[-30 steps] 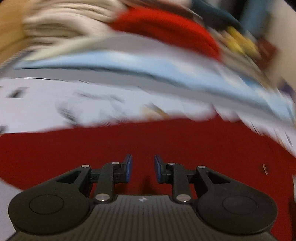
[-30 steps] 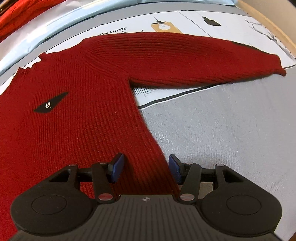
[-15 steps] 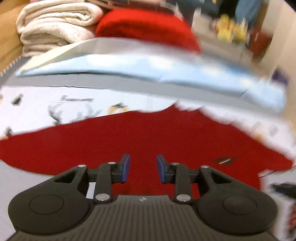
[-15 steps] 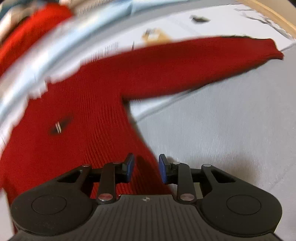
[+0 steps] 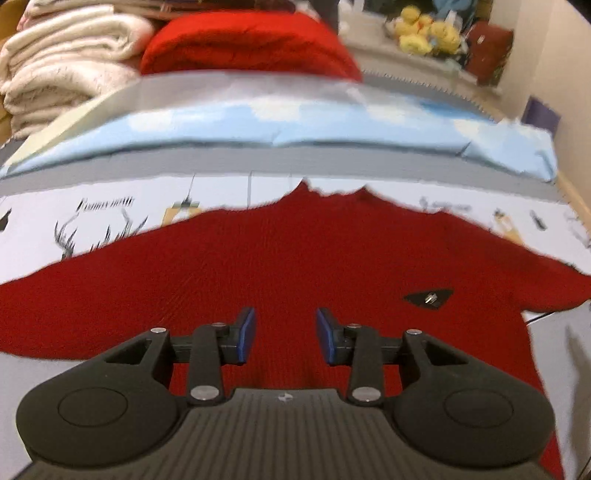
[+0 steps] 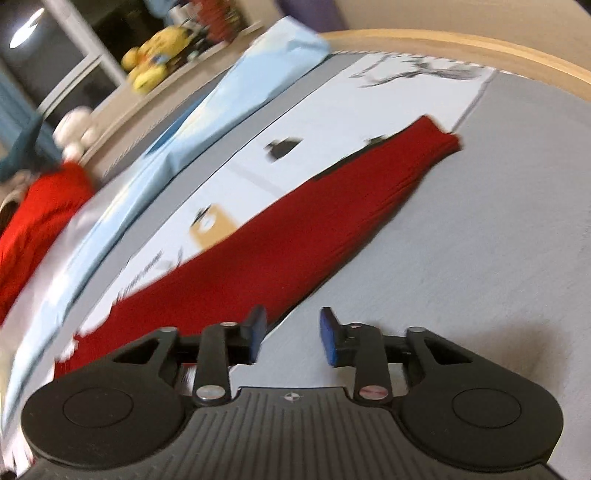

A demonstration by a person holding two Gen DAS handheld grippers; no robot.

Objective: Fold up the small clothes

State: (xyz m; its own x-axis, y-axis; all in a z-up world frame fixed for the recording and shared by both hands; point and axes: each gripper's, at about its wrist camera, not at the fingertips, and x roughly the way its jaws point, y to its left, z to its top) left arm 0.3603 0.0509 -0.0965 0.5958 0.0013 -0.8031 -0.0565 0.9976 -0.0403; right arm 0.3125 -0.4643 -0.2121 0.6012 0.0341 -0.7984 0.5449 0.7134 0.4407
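Note:
A dark red knitted sweater point(image 5: 295, 258) lies flat on the bed with its collar point(image 5: 332, 194) at the far side and a small black patch point(image 5: 428, 297) on the chest. My left gripper point(image 5: 285, 334) hovers above the chest, open, with nothing between its blue pads. In the right wrist view one sleeve point(image 6: 314, 221) runs diagonally up to its cuff point(image 6: 439, 140). My right gripper point(image 6: 291, 332) hangs at the sleeve's near edge over the grey sheet point(image 6: 480, 258). Its jaws are opening and hold nothing.
Folded white blankets point(image 5: 66, 66) and a folded red garment point(image 5: 251, 44) are stacked beyond a light blue cloth point(image 5: 295, 125). Yellow plush toys point(image 5: 424, 33) sit on a shelf behind. A wooden rim point(image 6: 480, 48) bounds the bed on the right.
The left view slid from the sweater's left side to its chest and rose a little. The right gripper rolled and moved from the body's side edge to the sleeve, its jaws narrowing then widening.

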